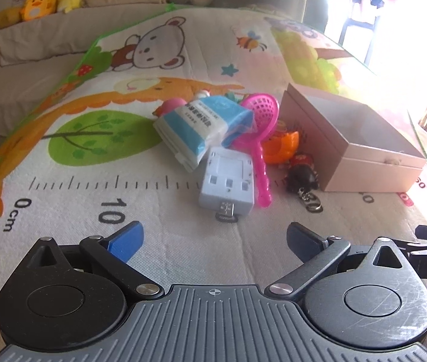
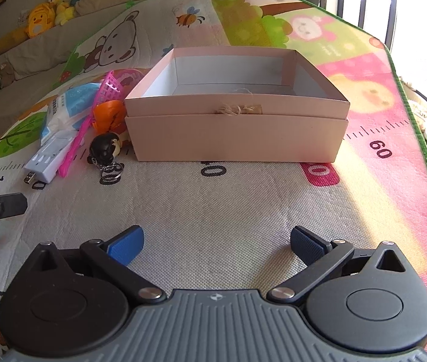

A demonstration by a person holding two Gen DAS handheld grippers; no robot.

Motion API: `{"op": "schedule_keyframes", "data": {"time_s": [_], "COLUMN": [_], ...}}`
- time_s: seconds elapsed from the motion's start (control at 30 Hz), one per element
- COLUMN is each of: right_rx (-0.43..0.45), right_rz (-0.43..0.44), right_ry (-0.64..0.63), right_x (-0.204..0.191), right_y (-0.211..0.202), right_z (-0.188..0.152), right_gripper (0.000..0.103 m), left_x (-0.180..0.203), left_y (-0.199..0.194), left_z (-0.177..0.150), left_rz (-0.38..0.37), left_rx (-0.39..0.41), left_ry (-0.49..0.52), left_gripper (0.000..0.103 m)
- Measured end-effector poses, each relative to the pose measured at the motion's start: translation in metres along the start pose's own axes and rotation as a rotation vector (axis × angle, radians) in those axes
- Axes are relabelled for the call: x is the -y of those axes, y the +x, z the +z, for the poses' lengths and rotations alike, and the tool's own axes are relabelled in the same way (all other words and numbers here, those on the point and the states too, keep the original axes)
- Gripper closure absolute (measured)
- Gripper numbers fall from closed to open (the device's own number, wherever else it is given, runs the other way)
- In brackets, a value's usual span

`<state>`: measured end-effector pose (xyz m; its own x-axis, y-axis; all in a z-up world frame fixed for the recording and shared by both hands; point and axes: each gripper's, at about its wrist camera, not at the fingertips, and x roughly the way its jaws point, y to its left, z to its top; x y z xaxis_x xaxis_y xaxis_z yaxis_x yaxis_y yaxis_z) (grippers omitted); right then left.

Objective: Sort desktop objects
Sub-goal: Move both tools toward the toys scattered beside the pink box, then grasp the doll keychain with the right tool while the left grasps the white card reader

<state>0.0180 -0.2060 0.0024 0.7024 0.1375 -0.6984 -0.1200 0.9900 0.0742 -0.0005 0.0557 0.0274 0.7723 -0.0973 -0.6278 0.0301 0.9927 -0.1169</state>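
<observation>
Nothing is sorted yet: the pink box (image 2: 237,102) is seen empty. The USB adapter (image 1: 228,181), pink toy net (image 1: 258,126) and tissue pack (image 1: 195,126) are piled at its nine o'clock. The left gripper (image 1: 213,244) and right gripper (image 2: 216,246) are held spread wide, empty.

toy pile (image 1: 228,138) lies heaped just left of open pink box (image 2: 237,132).
</observation>
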Motion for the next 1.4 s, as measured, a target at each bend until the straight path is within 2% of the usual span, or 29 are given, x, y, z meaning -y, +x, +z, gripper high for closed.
{"op": "schedule_keyframes", "data": {"time_s": [0.1, 0.23, 0.33, 0.43, 0.53, 0.63, 0.7, 0.73, 0.77, 0.9, 0.93, 1.03, 1.13, 1.33, 1.4], "right_rx": [0.09, 0.177, 0.196, 0.17, 0.16, 0.187, 0.173, 0.155, 0.143, 0.139, 0.129, 0.101, 0.067, 0.025, 0.059], "right_rz": [0.006, -0.033, -0.036, 0.011, 0.077, 0.121, 0.117, 0.107, 0.1, -0.013, -0.016, -0.001, 0.091, 0.115, 0.053], "right_ry": [-0.041, -0.117, -0.154, -0.18, -0.236, -0.287, -0.346, -0.369, -0.383, -0.429, -0.433, -0.406, -0.388, -0.338, -0.316], "right_x": [-0.006, -0.011, -0.013, -0.018, -0.034, -0.057, -0.077, -0.087, -0.097, -0.123, -0.124, -0.123, -0.108, -0.047, -0.027], "right_y": [-0.015, -0.029, -0.033, -0.029, -0.025, -0.017, -0.002, 0.006, 0.014, 0.047, 0.053, 0.058, 0.039, 0.001, -0.007], "right_z": [0.004, 0.01, 0.013, 0.016, 0.022, 0.029, 0.036, 0.04, 0.044, 0.049, 0.05, 0.049, 0.044, 0.018, 0.012], "right_gripper": [0.0, 0.0, 0.0, 0.0, 0.0, 0.002, 0.022, 0.039, 0.051, 0.057, 0.057, 0.071, 0.072, 0.071, 0.056], "left_x": [0.007, 0.017, 0.018, 0.01, -0.012, -0.034, -0.044, -0.047, -0.049, -0.056, -0.057, -0.055, -0.046, -0.01, 0.001], "left_y": [-0.002, 0.003, 0.002, -0.003, -0.006, -0.006, -0.009, -0.01, -0.012, -0.014, -0.013, -0.01, -0.005, 0.018, 0.032], "left_z": [0.006, 0.01, 0.009, 0.007, 0.01, 0.013, 0.015, 0.016, 0.016, 0.015, 0.013, 0.011, 0.01, 0.011, 0.013], "left_rz": [0.018, 0.003, 0.023, 0.091, 0.147, 0.189, 0.196, 0.197, 0.199, 0.191, 0.186, 0.171, 0.139, 0.07, 0.077], "left_rx": [0.042, 0.037, 0.042, 0.063, 0.07, 0.07, 0.077, 0.083, 0.09, 0.085, 0.08, 0.065, 0.051, 0.014, 0.0], "left_ry": [0.038, 0.055, 0.066, 0.055, 0.004, -0.049, -0.073, -0.079, -0.083, -0.102, -0.102, -0.083, -0.057, 0.051, 0.086], "left_gripper": [0.0, 0.0, 0.0, 0.0, 0.0, 0.0, 0.0, 0.0, 0.0, 0.0, 0.0, 0.0, 0.0, 0.0, 0.0]}}
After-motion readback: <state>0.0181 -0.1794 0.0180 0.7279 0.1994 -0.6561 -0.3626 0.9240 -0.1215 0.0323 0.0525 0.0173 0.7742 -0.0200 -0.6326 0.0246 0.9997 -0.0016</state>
